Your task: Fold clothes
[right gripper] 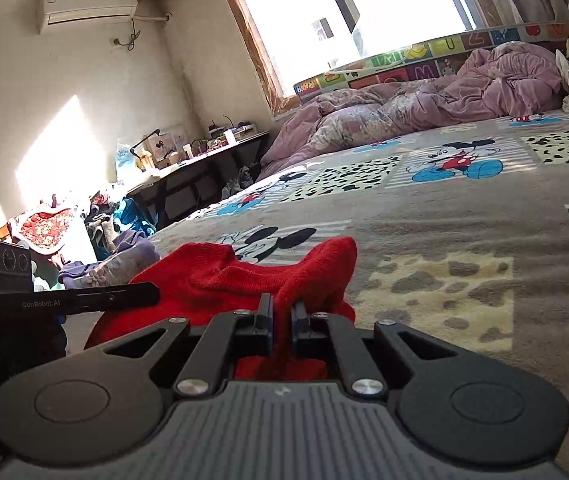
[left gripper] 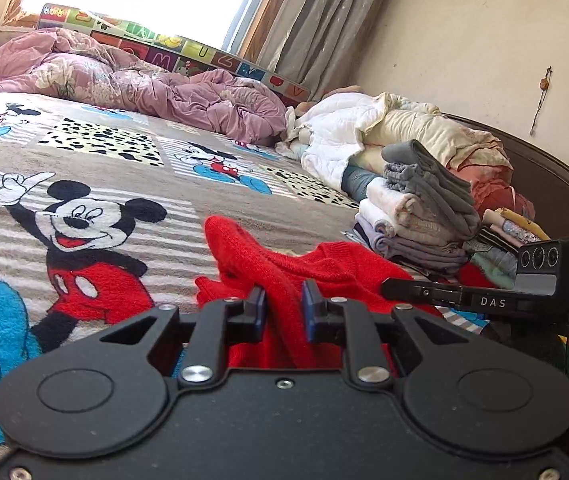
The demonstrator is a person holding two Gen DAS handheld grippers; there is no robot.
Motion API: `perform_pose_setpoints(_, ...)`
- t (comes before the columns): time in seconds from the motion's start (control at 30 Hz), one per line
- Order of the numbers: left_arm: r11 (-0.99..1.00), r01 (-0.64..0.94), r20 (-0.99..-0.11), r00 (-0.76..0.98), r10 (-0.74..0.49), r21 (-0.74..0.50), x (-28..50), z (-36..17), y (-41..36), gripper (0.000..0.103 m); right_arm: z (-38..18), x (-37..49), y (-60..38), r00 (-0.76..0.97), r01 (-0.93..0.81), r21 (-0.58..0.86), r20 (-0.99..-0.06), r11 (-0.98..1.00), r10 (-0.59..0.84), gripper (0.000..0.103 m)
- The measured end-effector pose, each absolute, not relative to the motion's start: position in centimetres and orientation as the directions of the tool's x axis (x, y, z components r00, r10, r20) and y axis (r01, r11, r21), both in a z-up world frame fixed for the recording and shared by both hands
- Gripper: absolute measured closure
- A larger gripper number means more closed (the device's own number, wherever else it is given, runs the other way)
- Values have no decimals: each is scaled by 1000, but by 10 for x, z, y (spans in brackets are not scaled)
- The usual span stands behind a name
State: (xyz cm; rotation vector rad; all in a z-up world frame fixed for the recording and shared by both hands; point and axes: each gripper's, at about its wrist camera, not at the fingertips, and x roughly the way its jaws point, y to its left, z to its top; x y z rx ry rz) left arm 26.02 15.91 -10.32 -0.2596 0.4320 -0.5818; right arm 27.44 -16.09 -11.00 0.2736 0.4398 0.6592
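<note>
Your left gripper (left gripper: 283, 300) and right gripper (right gripper: 281, 309) are each pinched tight on the bright red knitted sweater (left gripper: 284, 268), bunched on the cartoon-mouse fleece blanket (left gripper: 124, 160). Step: spreading. Next: draw apart, lay flat short of the folded clothes stack (left gripper: 420, 216).

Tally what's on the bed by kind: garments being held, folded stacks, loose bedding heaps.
Red knitted garment, pinched by left gripper and right gripper: 1
Stack of folded clothes: 1
Crumpled pink duvet: 1
Heap of white and cream bedding: 1
Total: 4
</note>
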Motion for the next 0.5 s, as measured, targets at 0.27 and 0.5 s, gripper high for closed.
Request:
perform_pose_setpoints(0.27, 867, 411, -436, 750, -498, -282, 265, -117, 147, 84, -128, 276, -140, 717, -484, 318, -389, 815, 578, 91)
perform_pose_setpoints(0.5, 883, 414, -302, 832, -466, -221, 232, -83, 152, 72, -84, 233, -141, 803, -525, 113, -261, 843, 535, 72)
